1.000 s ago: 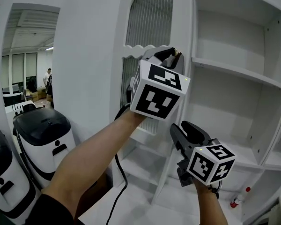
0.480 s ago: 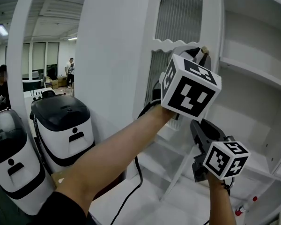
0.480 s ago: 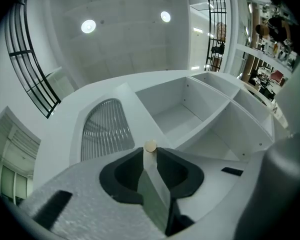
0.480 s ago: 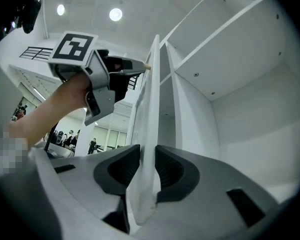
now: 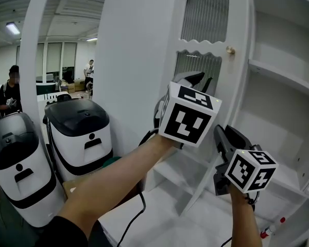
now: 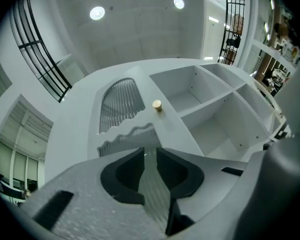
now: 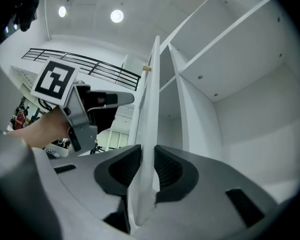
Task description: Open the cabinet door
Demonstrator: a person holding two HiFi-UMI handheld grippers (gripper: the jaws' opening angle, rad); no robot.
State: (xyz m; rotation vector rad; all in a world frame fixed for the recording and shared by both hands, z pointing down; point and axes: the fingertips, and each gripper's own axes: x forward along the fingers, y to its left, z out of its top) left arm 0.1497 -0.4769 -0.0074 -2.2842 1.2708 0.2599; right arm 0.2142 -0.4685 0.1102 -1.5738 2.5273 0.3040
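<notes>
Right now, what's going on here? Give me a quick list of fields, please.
Door: cabinet door, standing open, shelves behind it
Handle: knob on the door, nothing touching it
Left hand: left gripper, jaws apart, nothing between them, lower than the knob
Right hand: right gripper, jaws have just been closing, now clamped on the door's edge

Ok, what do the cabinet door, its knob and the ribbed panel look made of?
Cabinet door: likely painted wood or board, smooth matte white.
Knob: brass-coloured metal apparently, slight sheen.
Ribbed panel: probably reeded glass, fine vertical lines; could be plastic.
</notes>
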